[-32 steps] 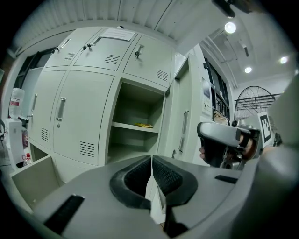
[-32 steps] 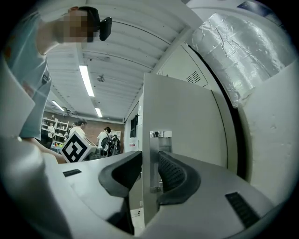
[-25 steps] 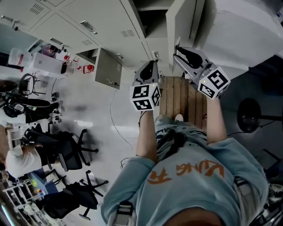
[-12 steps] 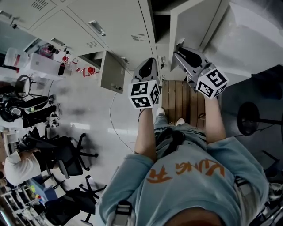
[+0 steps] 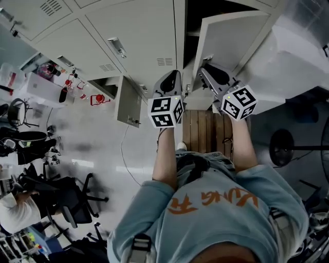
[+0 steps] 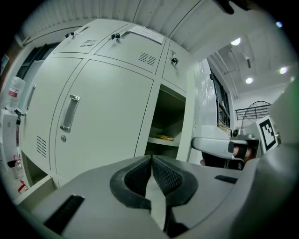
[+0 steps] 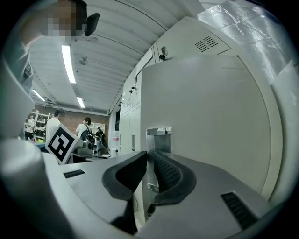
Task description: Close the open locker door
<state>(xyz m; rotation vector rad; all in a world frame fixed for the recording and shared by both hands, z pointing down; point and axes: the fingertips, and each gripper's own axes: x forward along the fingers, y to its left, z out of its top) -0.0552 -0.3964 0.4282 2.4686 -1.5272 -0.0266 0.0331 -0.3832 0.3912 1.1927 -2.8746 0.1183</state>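
Under the head camera, the person point(image 5: 216, 205) in a pale blue shirt held both grippers up toward a bank of grey lockers point(image 5: 139, 31). The open locker door point(image 5: 231, 38) stood swung out at the upper right, with its dark compartment point(image 5: 198, 15) showing beside it. The right gripper point(image 5: 202, 72) pointed at that door's free edge. The left gripper point(image 5: 175, 74) hung just beside it, aimed at the frame next to the opening. A smaller door point(image 5: 128, 100) nearer the floor also stood ajar, and office chairs point(image 5: 77, 190) sat well apart on the left.

Through the left gripper view, the jaws were clenched, meeting at the tips with nothing between them. Beyond them rose a closed door point(image 6: 107, 121) with an upright handle point(image 6: 70, 113). To its right was the open compartment, where a shelf point(image 6: 163, 139) bore something yellowish, too small to identify. The right gripper's marker cube point(image 6: 266, 134) showed at the far right.

Through the right gripper view, the jaws were drawn nearly together, leaving only a thin slit at the tips and gripping nothing. The open locker door point(image 7: 210, 121) spread to the right, and its edge with the latch plate point(image 7: 159, 132) stood directly past the tips. Whether the tips touched that edge could not be told. The left gripper's marker cube point(image 7: 60, 142) and two people point(image 7: 56, 122) showed on the left, under ceiling strip lights point(image 7: 68, 58).
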